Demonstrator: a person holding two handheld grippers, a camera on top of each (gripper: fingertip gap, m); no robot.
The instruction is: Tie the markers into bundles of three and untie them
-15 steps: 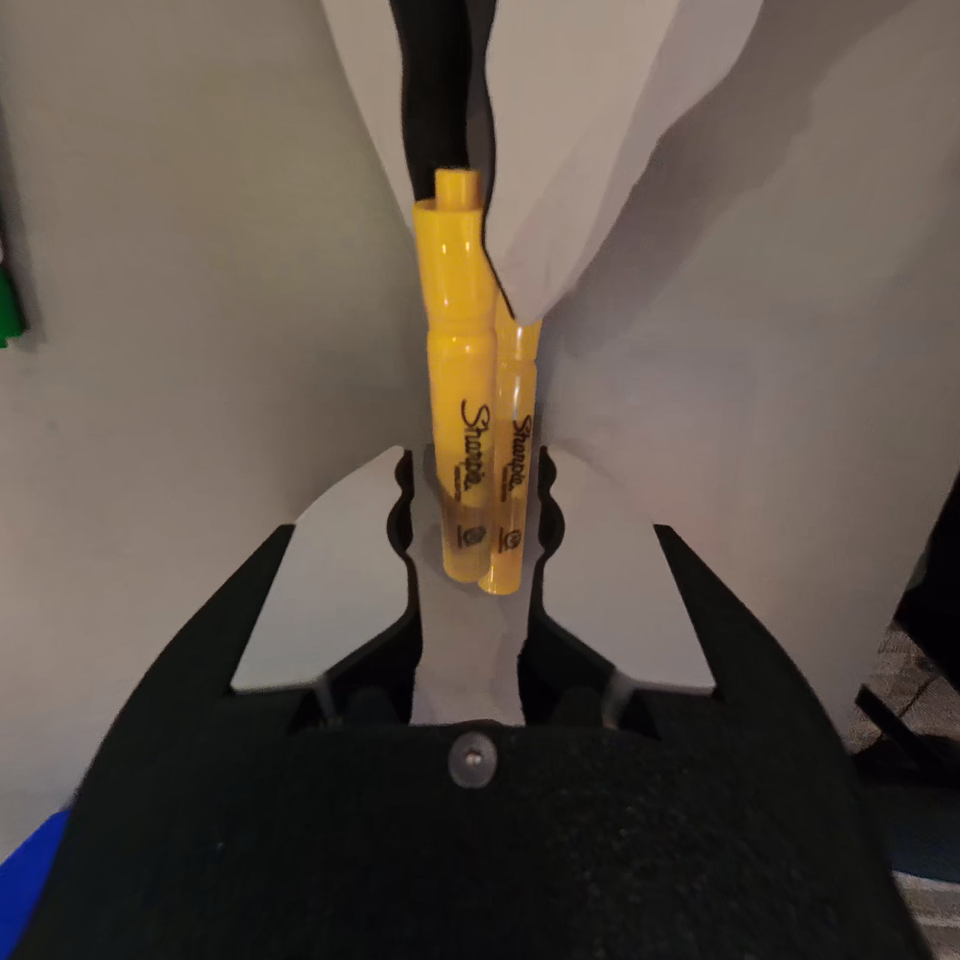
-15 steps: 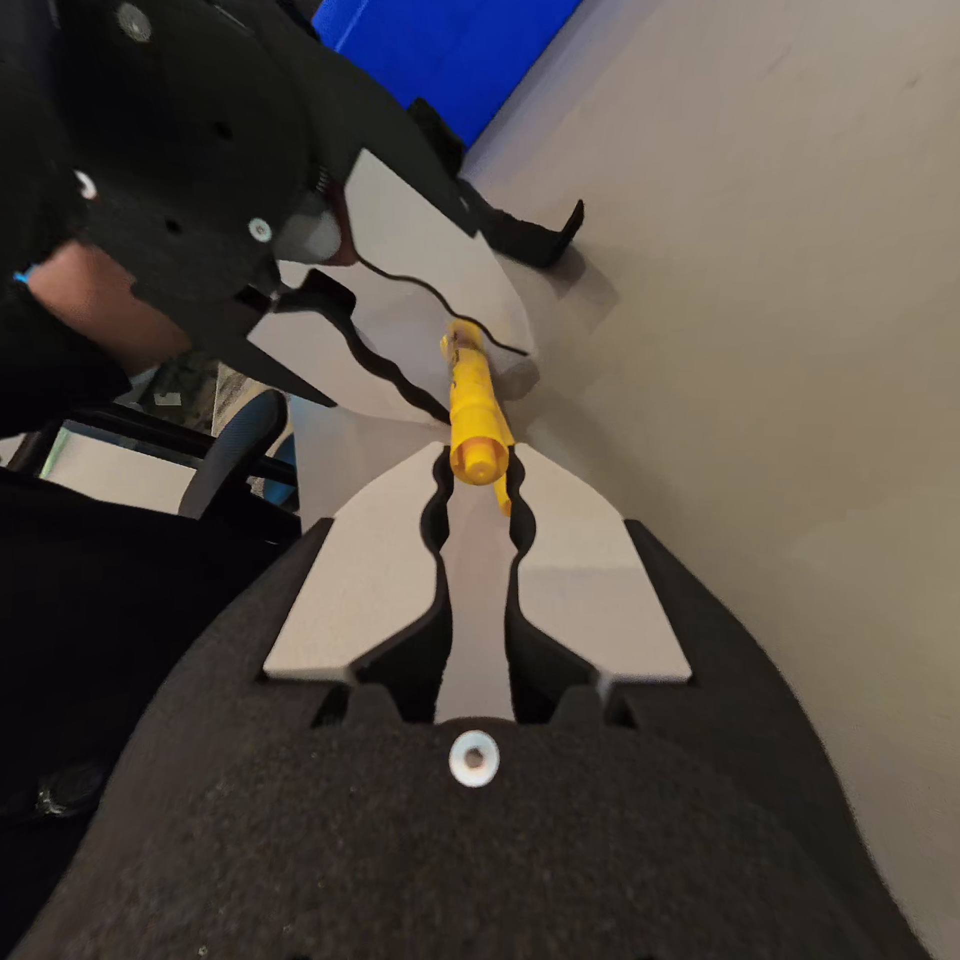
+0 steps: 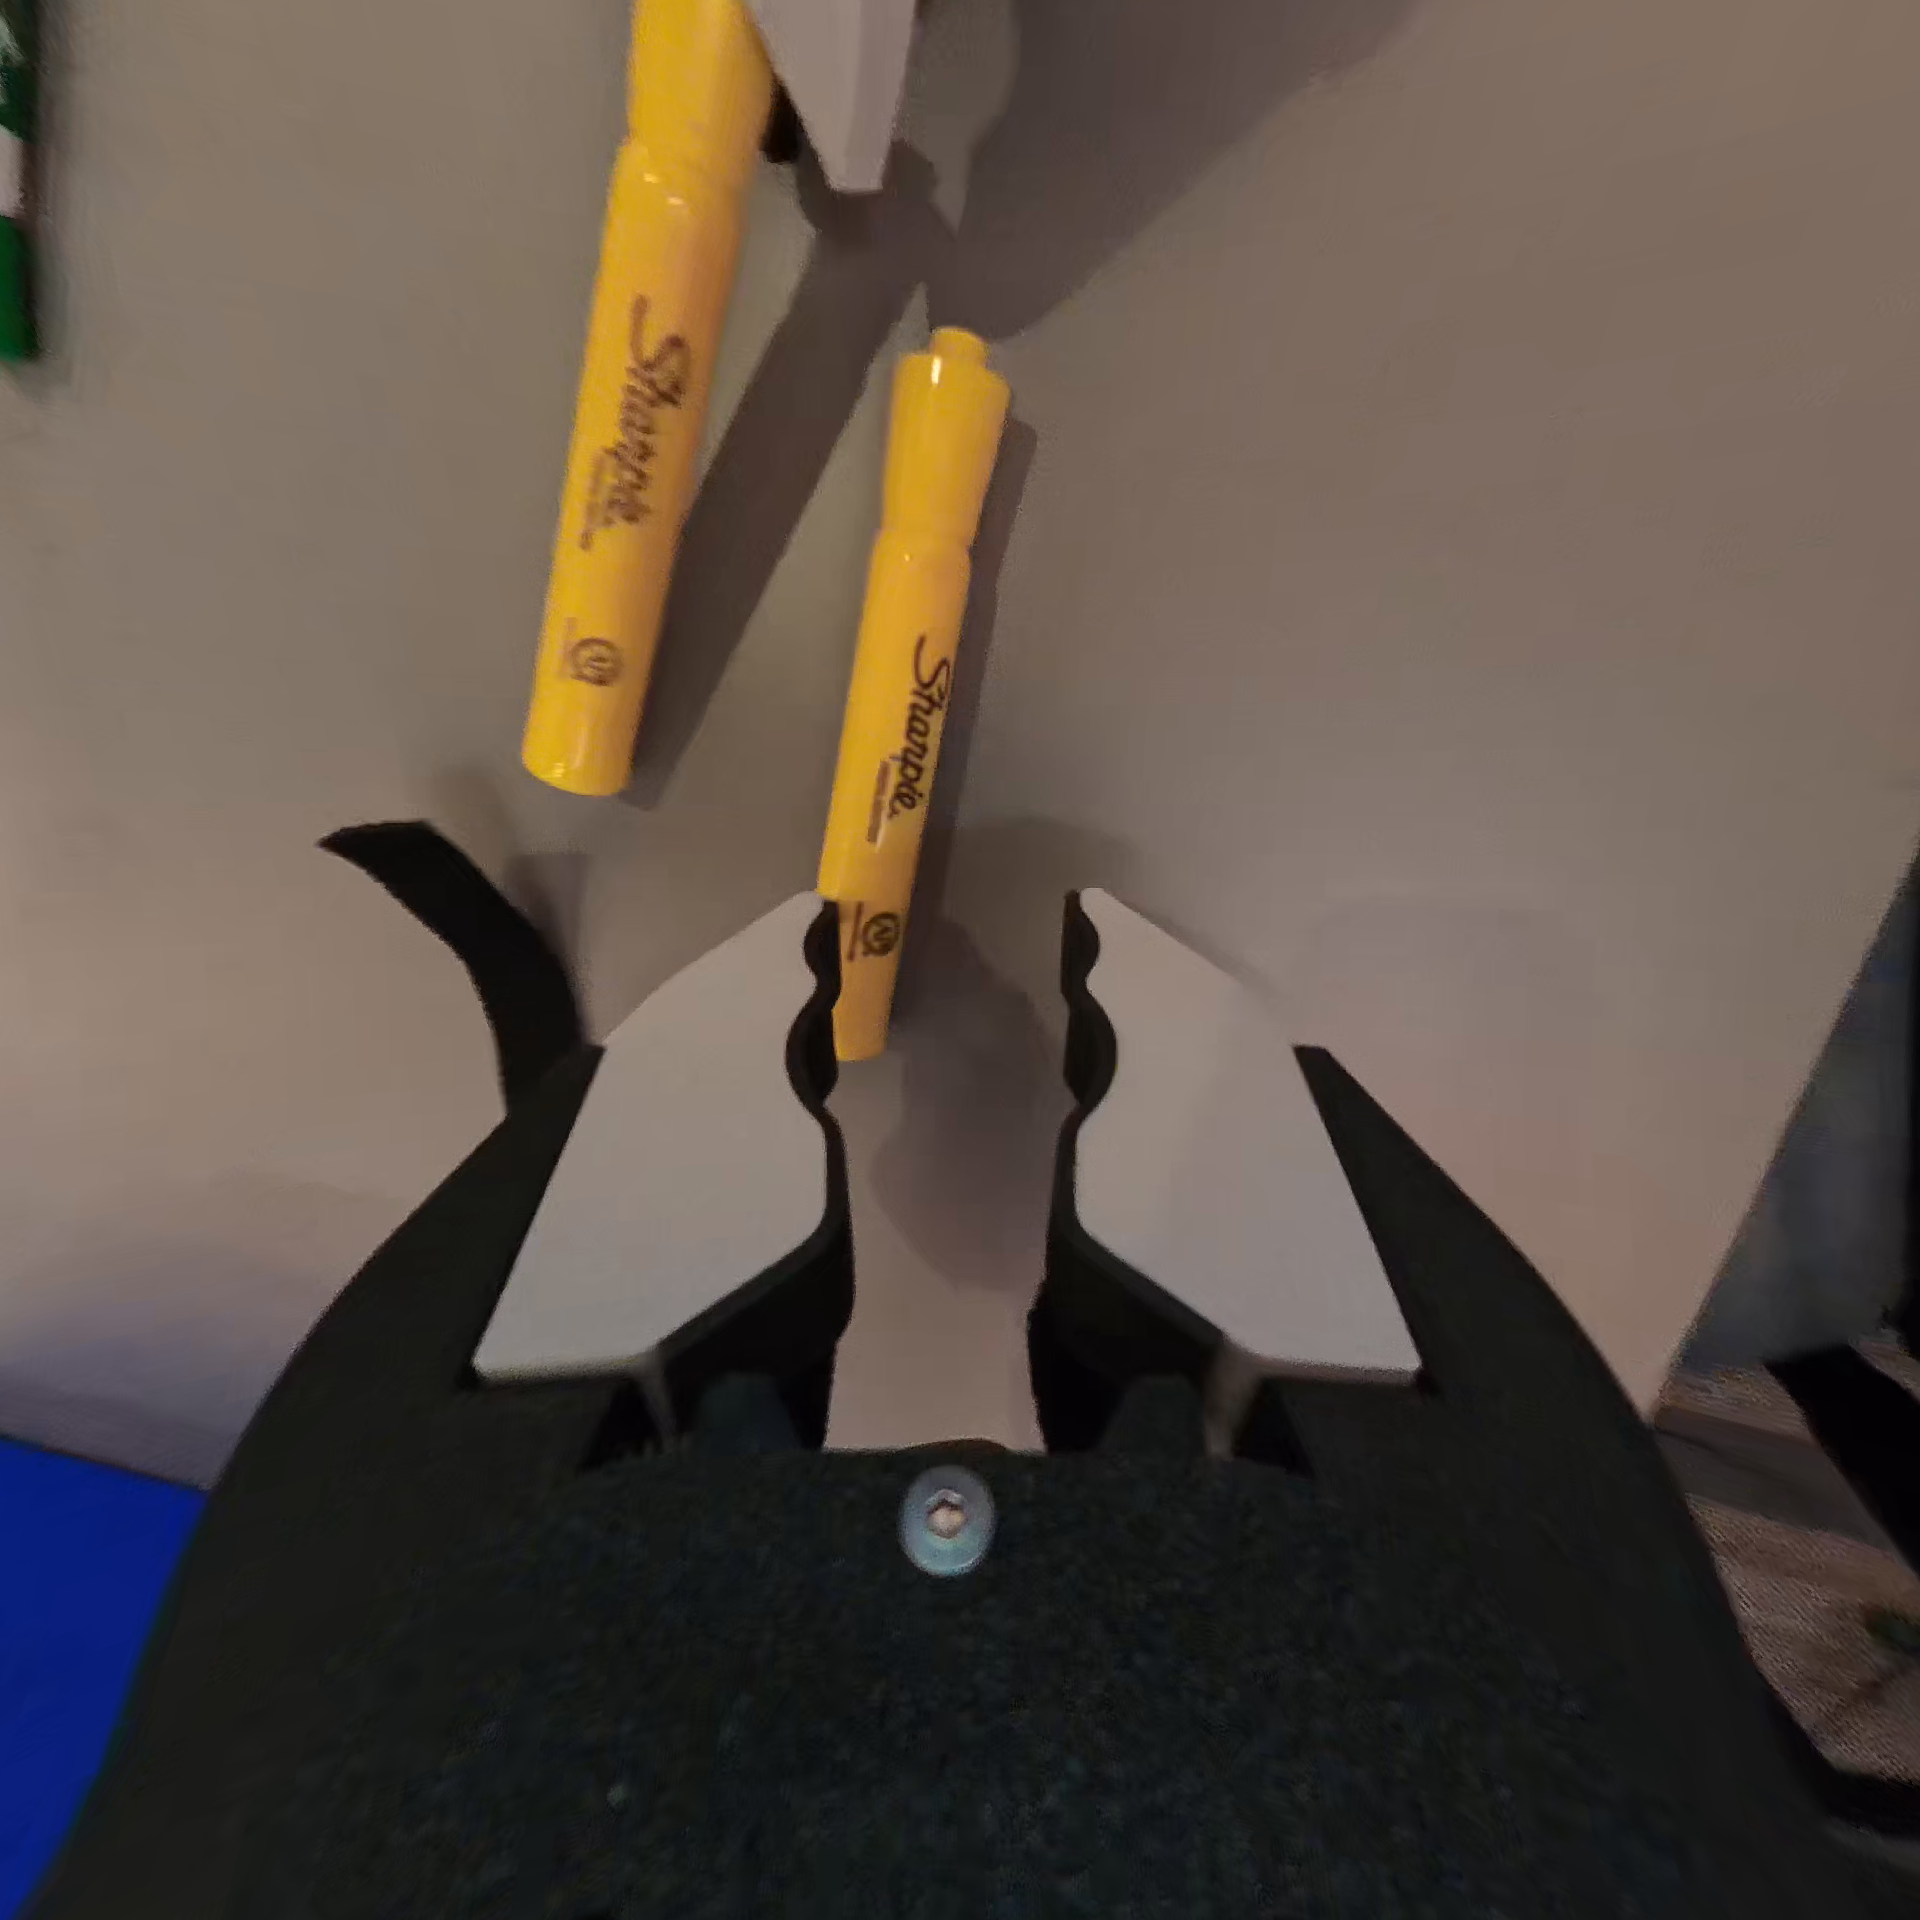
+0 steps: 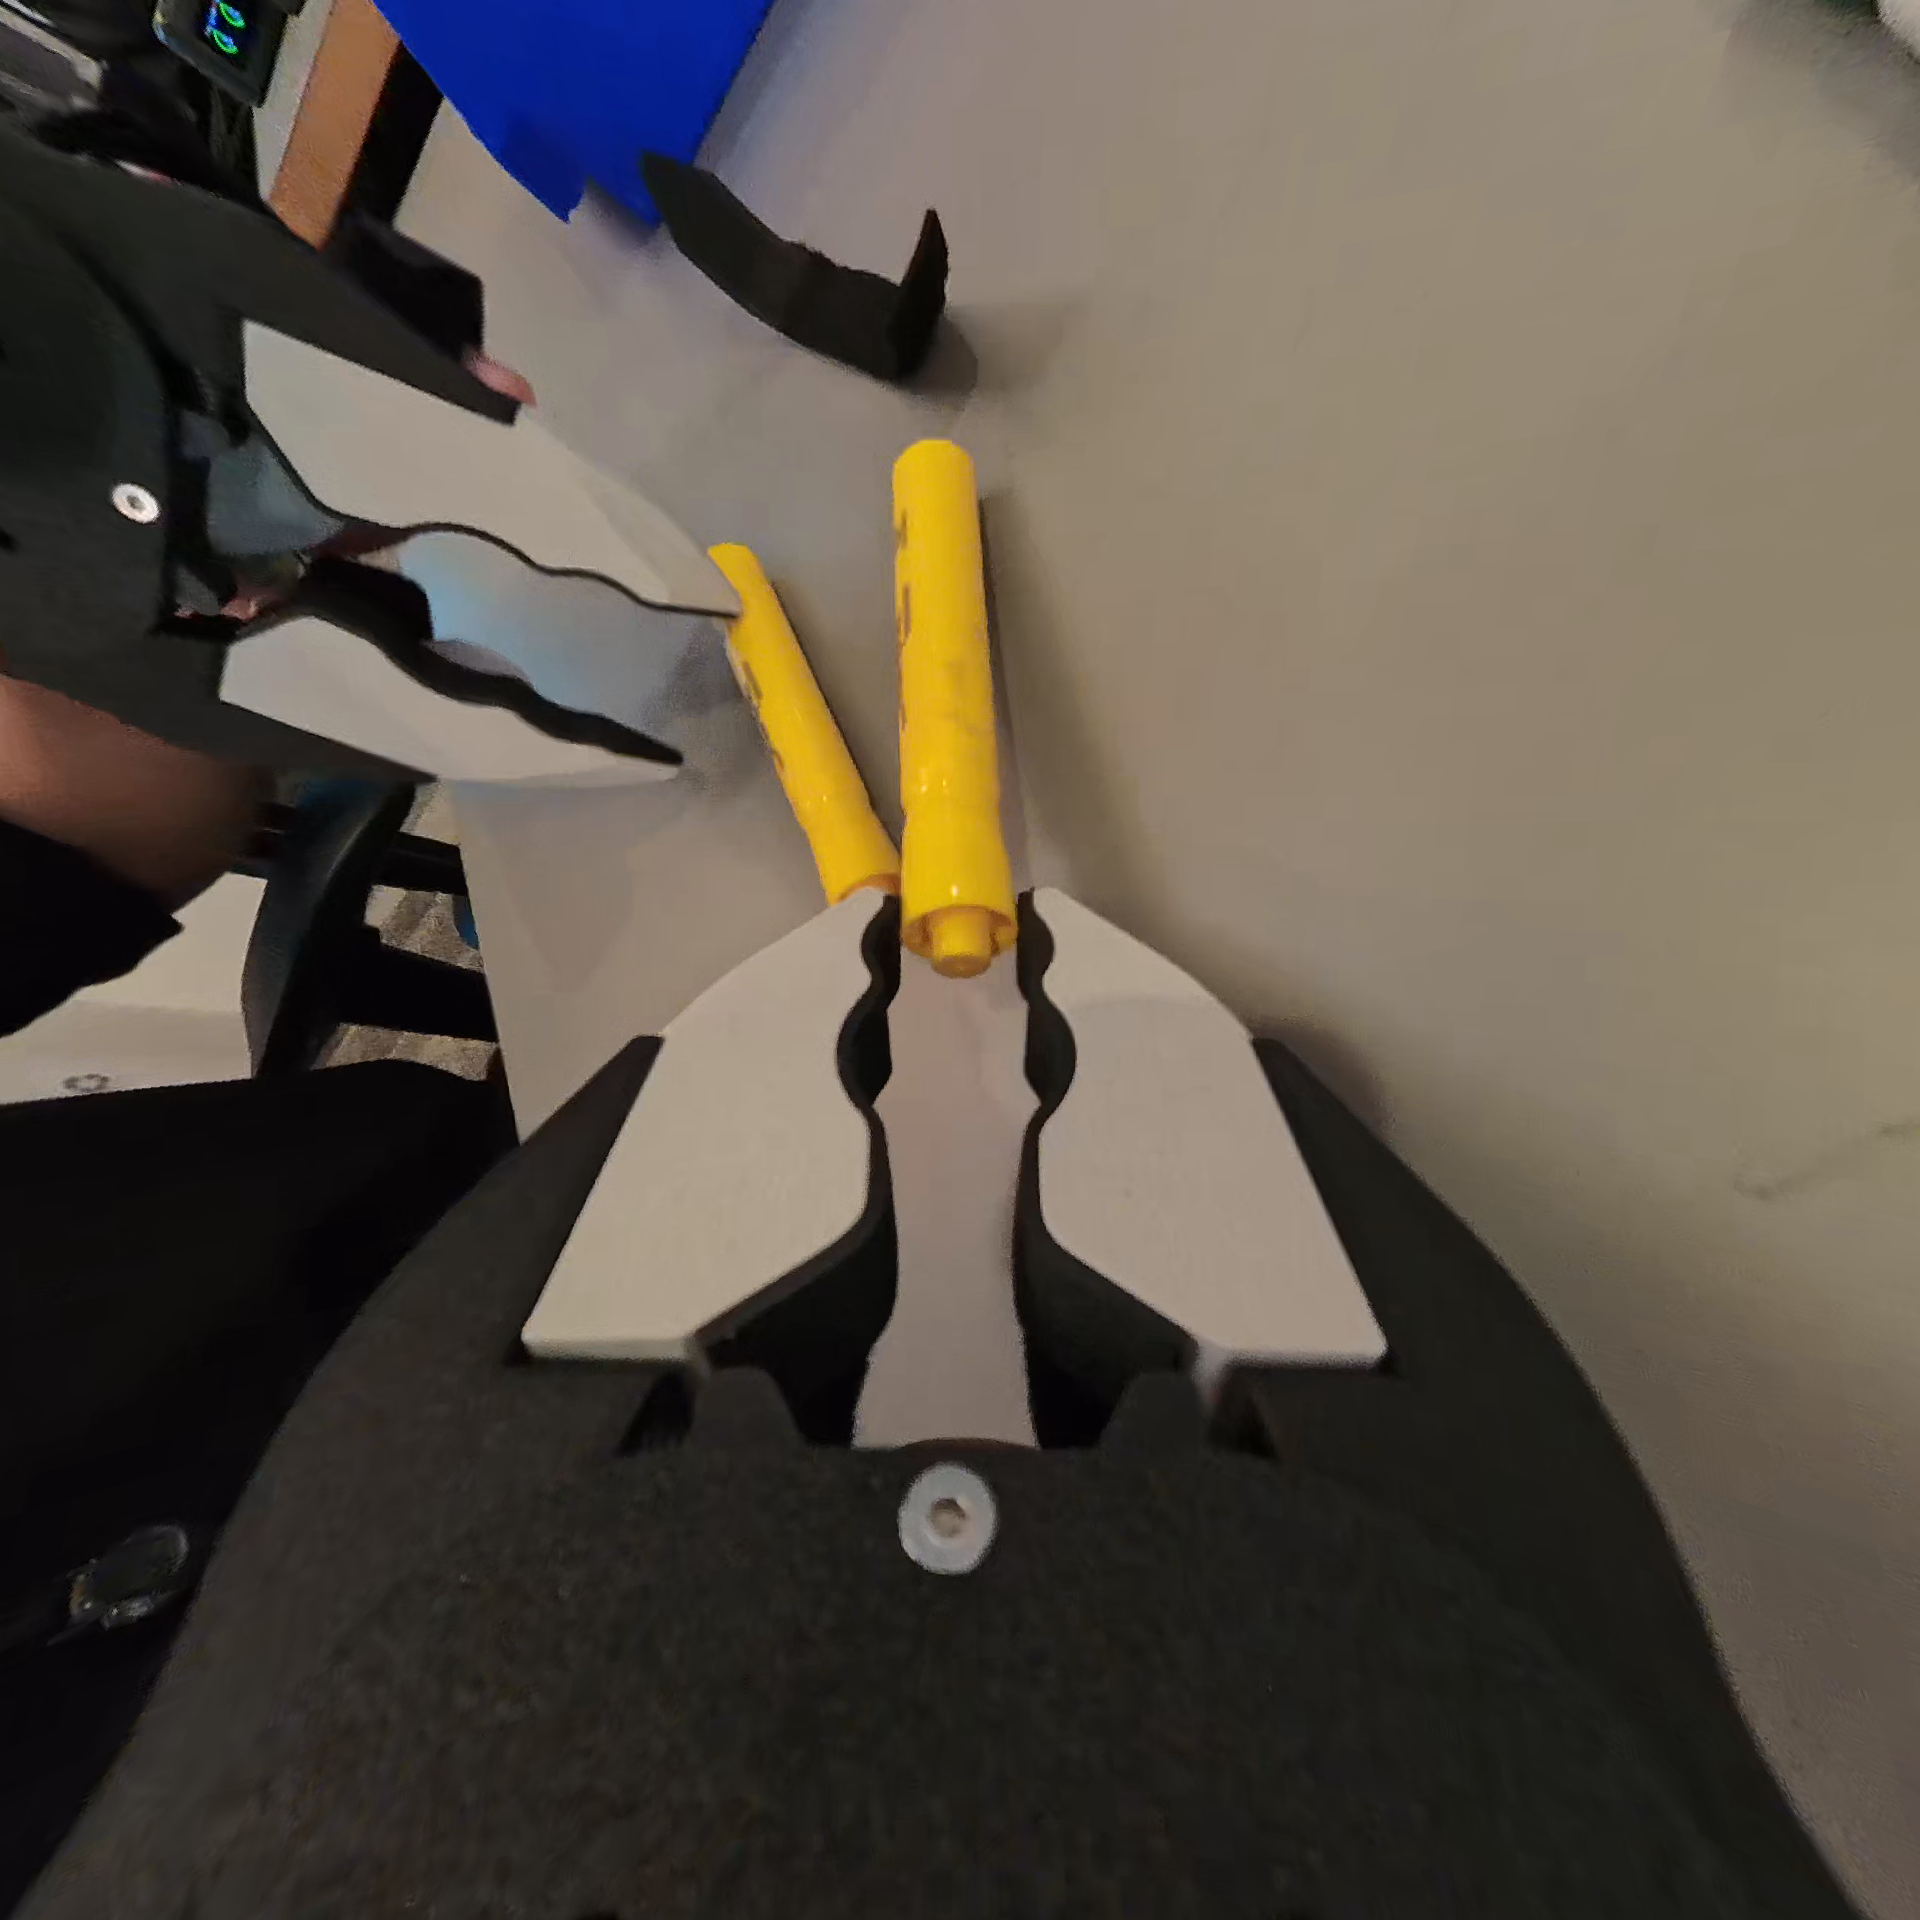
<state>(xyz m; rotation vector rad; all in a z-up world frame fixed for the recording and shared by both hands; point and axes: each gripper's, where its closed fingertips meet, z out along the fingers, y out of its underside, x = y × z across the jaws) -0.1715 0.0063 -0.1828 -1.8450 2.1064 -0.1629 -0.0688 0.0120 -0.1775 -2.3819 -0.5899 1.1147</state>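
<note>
Two yellow markers are on the grey table (image 3: 1403, 520). My left gripper (image 3: 948, 902) is open; one marker (image 3: 902, 707) lies flat with its butt end between the jaws, against the left finger. My right gripper (image 4: 956, 900) is shut on the cap of the other marker (image 4: 943, 675), which points away from it. In the left wrist view that marker (image 3: 644, 416) hangs at the upper left, its shadow well off to the right. The loose marker (image 4: 800, 727) lies beside it, its far end at my left gripper (image 4: 707, 686). A black strap (image 3: 457, 935) lies loose nearby.
The black strap (image 4: 810, 291) curls up on the table beyond the markers. A blue object (image 4: 561, 94) sits at the table's far corner. Something green (image 3: 16, 270) is at the left edge. A person's arm and a chair (image 4: 312, 935) are past the table's left edge. One gripper's finger ends stand about 11 cm off the other's. The black strap (image 3: 457, 935) is about 8 cm from my left fingertips.
My left gripper has opened, let go of the two markers and drawn back. The markers have come apart: one lies on the table, the other stays in my right gripper.
</note>
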